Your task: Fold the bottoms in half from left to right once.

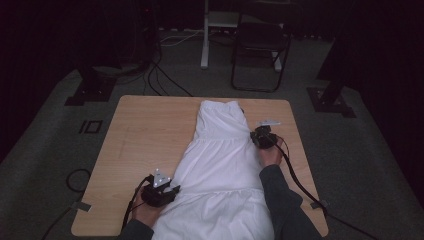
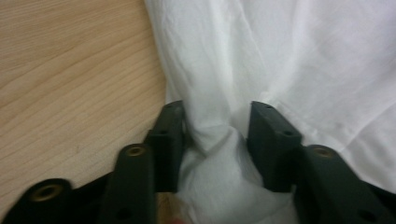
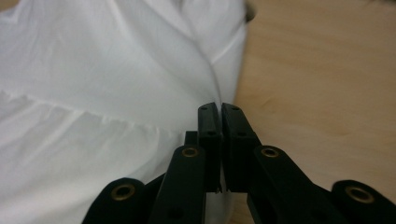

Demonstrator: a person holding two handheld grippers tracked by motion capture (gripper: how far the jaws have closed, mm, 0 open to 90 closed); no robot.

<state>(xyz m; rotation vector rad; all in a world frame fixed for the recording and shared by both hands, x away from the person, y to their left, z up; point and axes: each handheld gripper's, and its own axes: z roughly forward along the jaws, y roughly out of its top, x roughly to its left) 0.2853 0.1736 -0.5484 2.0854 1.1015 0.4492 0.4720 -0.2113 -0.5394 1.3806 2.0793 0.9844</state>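
Fold setup: right gripper [image 3: 220, 109] pinched tight on dress [image 1: 220, 165] edge; left gripper [image 2: 217, 126] half open, cloth bunched between. Next I close left.

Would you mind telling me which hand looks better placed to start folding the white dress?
Probably the right: its claw is shut on the white dress edge, while the left claw stands apart with cloth loosely bunched between.
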